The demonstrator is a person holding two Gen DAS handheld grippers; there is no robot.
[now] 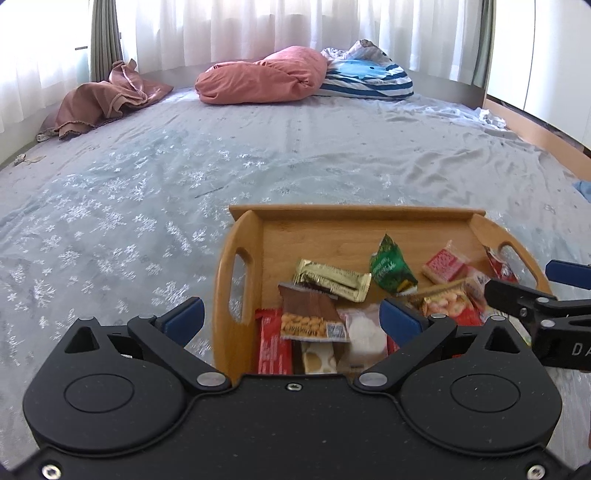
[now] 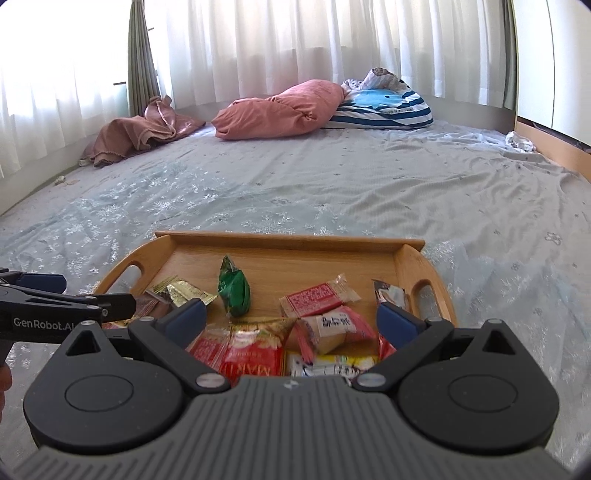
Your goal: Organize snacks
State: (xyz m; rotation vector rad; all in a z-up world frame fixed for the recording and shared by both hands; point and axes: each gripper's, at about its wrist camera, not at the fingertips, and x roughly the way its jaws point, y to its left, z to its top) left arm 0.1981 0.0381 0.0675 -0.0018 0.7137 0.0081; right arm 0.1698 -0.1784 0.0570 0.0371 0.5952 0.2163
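Left wrist view: the left gripper hangs low over the near left end of a wooden tray that sits on a bed with a pale snowflake-patterned sheet. Its blue-padded fingers stand wide apart with nothing between them; one is outside the tray's left handle wall, the other over the snacks. In the tray lie a gold-wrapped bar, a brown packet partly over a red packet, a white sachet, a green pouch standing tilted near the middle, and a red-and-white wafer pack towards the right end. The right gripper enters from the right edge over the tray's right handle. Far back on the bed rest a pink pillow, a blue striped cushion and a crumpled mauve cloth, with white curtains behind.

Right wrist view: the right gripper is over the near right part of the tray, its jaws spread wide and empty. Just beyond them lie a large red snack bag, a pink-trimmed cake pack, and a yellow-and-white packet at the near edge. The green pouch stands further in, and the wafer pack is right of it. The left gripper reaches in from the left, over the gold bar's end of the tray.
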